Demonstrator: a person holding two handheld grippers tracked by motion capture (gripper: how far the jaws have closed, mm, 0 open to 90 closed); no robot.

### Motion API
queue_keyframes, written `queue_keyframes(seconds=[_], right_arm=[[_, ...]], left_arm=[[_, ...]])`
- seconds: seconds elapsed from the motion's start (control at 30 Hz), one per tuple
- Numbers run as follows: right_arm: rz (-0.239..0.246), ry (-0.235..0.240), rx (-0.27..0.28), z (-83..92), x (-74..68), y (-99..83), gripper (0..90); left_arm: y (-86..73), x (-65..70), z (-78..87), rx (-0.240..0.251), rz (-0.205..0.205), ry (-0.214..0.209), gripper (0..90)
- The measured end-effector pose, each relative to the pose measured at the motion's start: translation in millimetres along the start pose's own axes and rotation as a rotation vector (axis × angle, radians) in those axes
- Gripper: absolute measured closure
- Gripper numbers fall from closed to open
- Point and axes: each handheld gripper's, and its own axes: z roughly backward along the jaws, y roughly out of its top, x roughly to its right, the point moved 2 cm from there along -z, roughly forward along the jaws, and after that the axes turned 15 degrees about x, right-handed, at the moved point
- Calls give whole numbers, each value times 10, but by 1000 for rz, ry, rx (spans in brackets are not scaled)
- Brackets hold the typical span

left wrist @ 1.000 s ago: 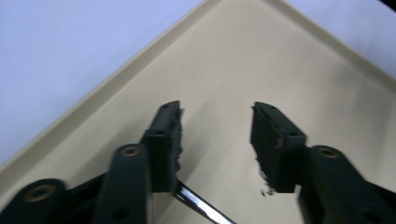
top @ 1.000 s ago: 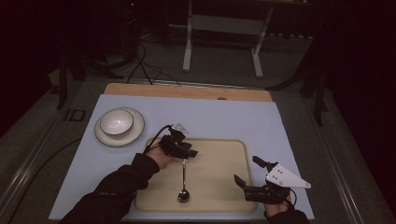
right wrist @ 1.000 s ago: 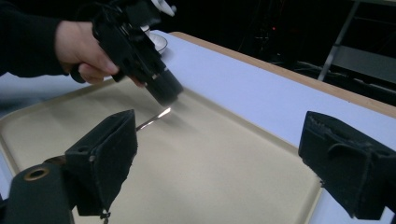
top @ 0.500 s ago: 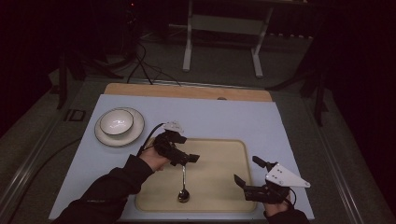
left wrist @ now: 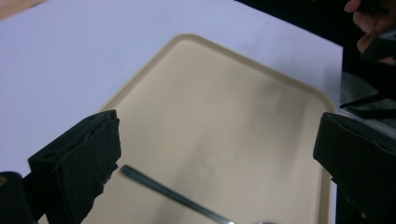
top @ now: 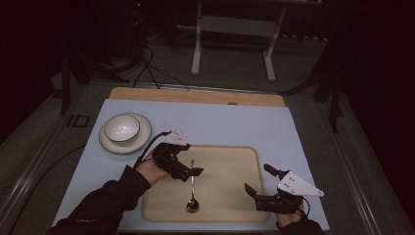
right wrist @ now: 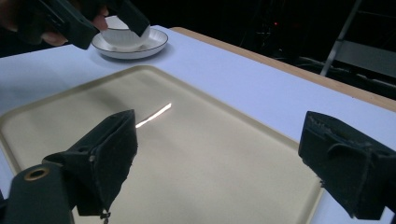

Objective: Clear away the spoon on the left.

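At left of centre in the high view, the left gripper (top: 188, 169) hovered above the spoon (top: 192, 188), which lay on the tan tray (top: 230, 166); its jaws had just opened, nothing between them. At lower right, the right gripper (top: 259, 181) stood spread, empty.

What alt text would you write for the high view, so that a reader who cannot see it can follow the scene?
A spoon lies on a beige tray on a pale blue table, with the open left tongs just above its handle, holding nothing. The right tongs, also open, wait at the tray's right edge. A white bowl sits on a plate at the far left.
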Motion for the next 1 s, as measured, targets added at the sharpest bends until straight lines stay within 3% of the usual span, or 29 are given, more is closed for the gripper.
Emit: queue_keyframes(seconds=[0.3, 0.5, 0.9, 1.0], right_arm=[[6, 1, 0, -2, -4, 2, 119], [10, 1, -1, -4, -8, 3, 119], [9, -4, 4, 3, -12, 10, 119], [13, -4, 0, -2, -15, 7, 119]], left_arm=[[-8, 85, 298, 39, -18, 32, 16], [-77, 95, 481, 62, -3, 58, 17], [-321, 152, 786, 91, 34, 127, 17], [-411, 159, 840, 85, 21, 153, 18]])
